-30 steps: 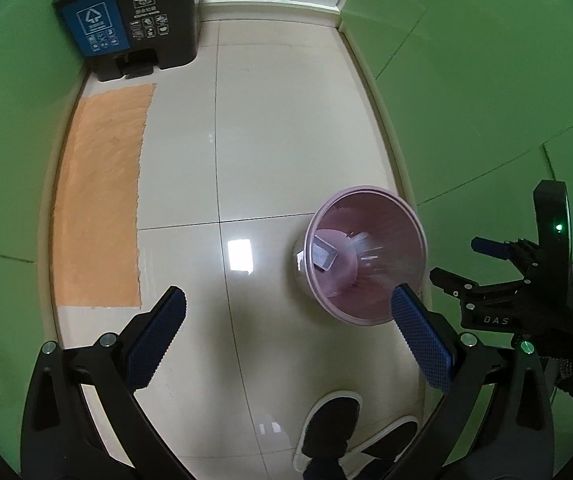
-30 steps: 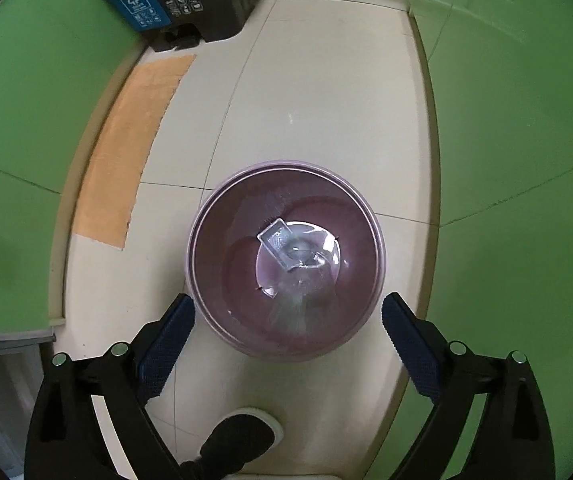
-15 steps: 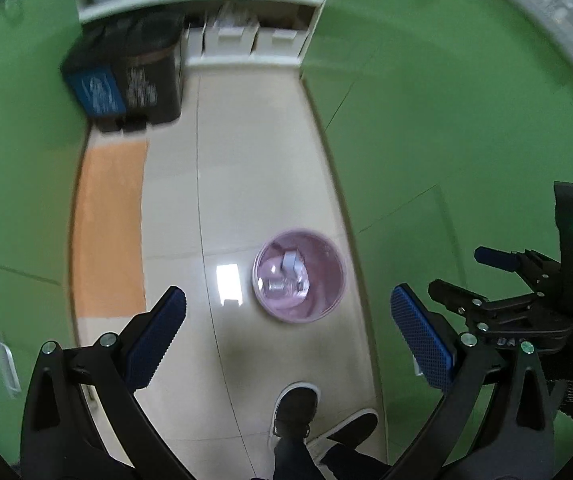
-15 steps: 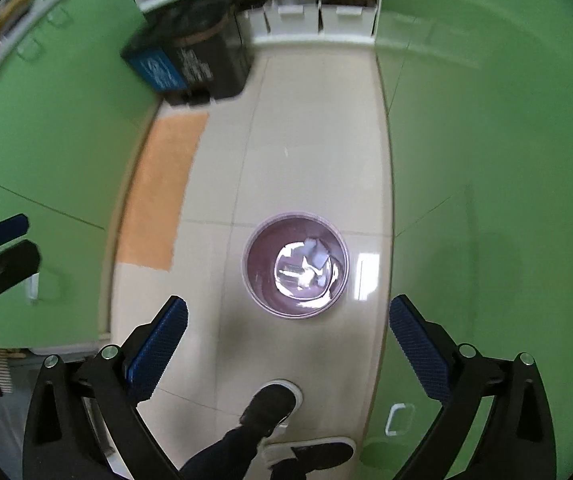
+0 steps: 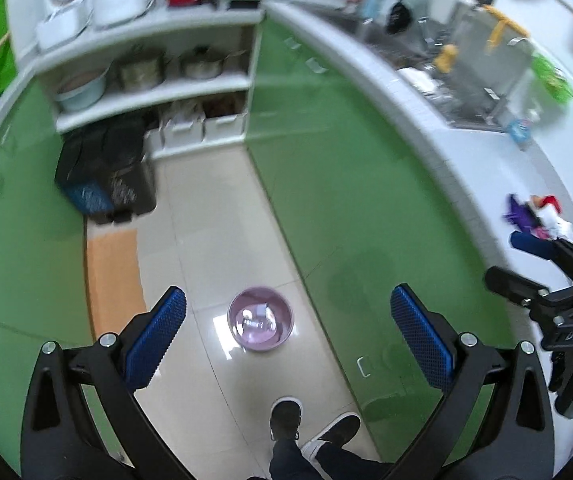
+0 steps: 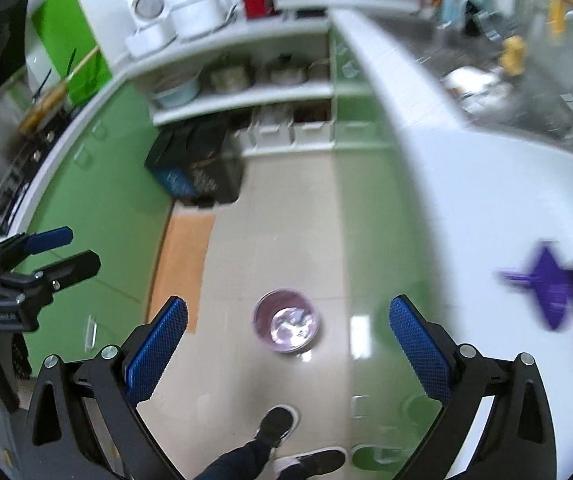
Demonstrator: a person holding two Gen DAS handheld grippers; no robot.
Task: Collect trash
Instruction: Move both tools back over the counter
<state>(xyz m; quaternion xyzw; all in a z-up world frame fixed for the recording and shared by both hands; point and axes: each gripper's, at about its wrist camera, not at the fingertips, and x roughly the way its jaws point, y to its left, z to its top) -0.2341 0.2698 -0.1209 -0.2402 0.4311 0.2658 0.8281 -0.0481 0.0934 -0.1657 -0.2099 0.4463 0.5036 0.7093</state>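
Both your grippers, left (image 5: 286, 334) and right (image 6: 288, 336), hang wide apart and empty, high above the bin (image 5: 260, 322). The wrappers (image 6: 554, 288) on the counter (image 6: 486, 200) look blurred; reach hastily and you could knock them off the edge or clip the counter.

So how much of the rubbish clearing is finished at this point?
Some is done: the round pink plastic bin on the floor already has a few pale scraps in it. Nothing is in hand: the left gripper and right gripper are both open with bare blue fingers. Left: the purple and pink wrappers lying on the white countertop.
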